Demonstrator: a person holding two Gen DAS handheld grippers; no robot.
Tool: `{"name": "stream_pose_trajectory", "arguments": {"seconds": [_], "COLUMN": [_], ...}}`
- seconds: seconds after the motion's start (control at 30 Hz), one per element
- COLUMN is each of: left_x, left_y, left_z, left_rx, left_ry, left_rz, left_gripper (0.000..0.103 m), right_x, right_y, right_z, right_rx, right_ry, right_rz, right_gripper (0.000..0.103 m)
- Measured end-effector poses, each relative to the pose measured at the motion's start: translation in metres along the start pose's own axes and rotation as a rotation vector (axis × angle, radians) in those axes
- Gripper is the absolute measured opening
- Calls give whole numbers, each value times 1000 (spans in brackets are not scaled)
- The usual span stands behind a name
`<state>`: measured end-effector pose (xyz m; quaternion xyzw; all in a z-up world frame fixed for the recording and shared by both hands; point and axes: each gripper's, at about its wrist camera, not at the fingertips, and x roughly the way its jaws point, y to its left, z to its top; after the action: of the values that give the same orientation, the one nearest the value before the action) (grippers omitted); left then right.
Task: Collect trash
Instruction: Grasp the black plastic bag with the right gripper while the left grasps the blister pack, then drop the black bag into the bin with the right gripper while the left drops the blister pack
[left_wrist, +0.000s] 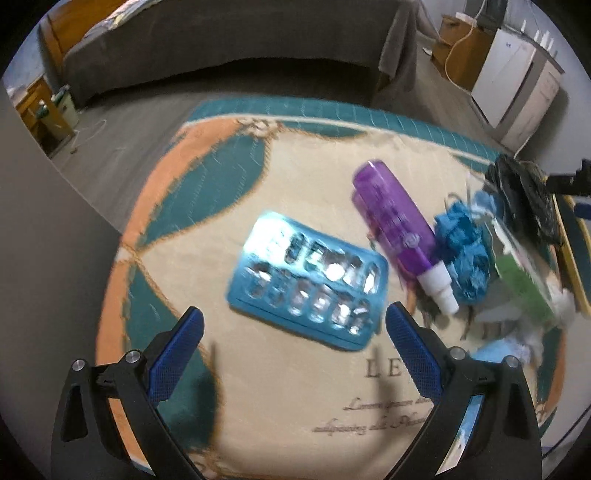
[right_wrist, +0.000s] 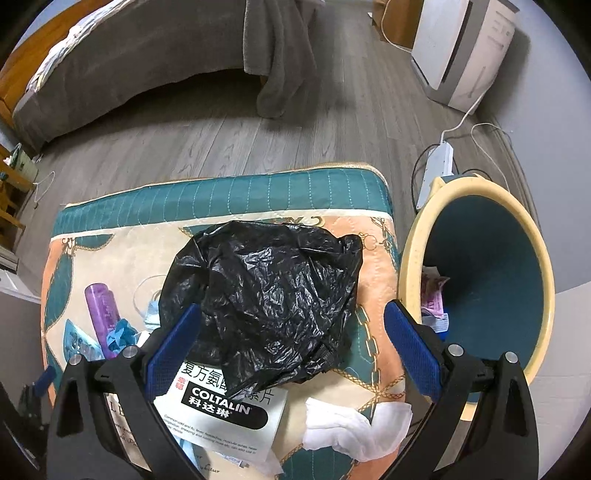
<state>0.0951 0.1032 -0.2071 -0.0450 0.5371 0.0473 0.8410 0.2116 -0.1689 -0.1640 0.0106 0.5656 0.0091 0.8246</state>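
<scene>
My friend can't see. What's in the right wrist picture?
An open tool hovers over a crumpled black plastic bag on a patterned cushion. A medicine box and white tissue lie nearer, with a bin to the right.

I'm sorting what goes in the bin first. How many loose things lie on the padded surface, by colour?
Purple: 1, the bottle
Blue: 2, the blister tray and the crumpled blue scrap
Black: 1, the plastic bag
White: 2, the medicine box and the tissue
Total: 6
</scene>
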Motion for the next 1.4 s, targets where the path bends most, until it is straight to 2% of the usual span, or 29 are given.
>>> {"name": "stream_pose_trajectory", "arguments": {"seconds": [0.23, 0.37, 0.47, 0.53, 0.7, 0.77, 0.8, 0.83, 0.87, 0.9, 0.93, 0.97, 1.17, 1.4], "left_x": [17, 25, 30, 36, 44, 42, 41, 40, 38, 38, 37, 37, 21, -32], "left_y": [3, 8, 9, 7, -17, -21, -21, -20, -20, -20, -20, -20, -16, -22], "left_z": [6, 20, 32, 37, 35, 34, 34, 33, 34, 35, 35, 35, 43, 52], "left_rx": [-111, -147, -152, -134, 27, 45, 49, 53, 58, 62, 63, 64, 64, 76], "left_ry": [40, 39, 22, 25, 22, 10, 8, 3, 0, 1, 0, 0, -53, -190], "left_rz": [-118, -132, -116, -79, 37, 41, 41, 43, 43, 41, 38, 37, 45, 30], "left_gripper": [98, 98, 98, 98, 97, 92, 88, 82, 77, 75, 72, 72, 71, 71], "right_x": [-2, -1, 0, 2, 12, 17, 20, 23, 25, 27, 26, 25, -6, -59], "right_y": [-10, -16, -17, -18, -19, -20, -20, -20, -19, -19, -19, -20, -18, -23], "right_z": [-1, -1, -1, -1, -1, 0, 0, 0, 0, -1, -1, -1, -2, -2], "right_rx": [6, 17, 11, 8, 2, 15, 23, 27, 31, 32, 34, 37, 10, -20], "right_ry": [0, 1, 0, 2, 14, 24, 34, 43, 56, 65, 71, 69, -9, -126], "right_rz": [9, 13, 10, 9, 3, 29, 49, 63, 76, 80, 87, 95, 116, 117], "right_gripper": [97, 97, 97, 97, 94, 75, 70, 56, 36, 27, 13, 6, 1, 0]}}
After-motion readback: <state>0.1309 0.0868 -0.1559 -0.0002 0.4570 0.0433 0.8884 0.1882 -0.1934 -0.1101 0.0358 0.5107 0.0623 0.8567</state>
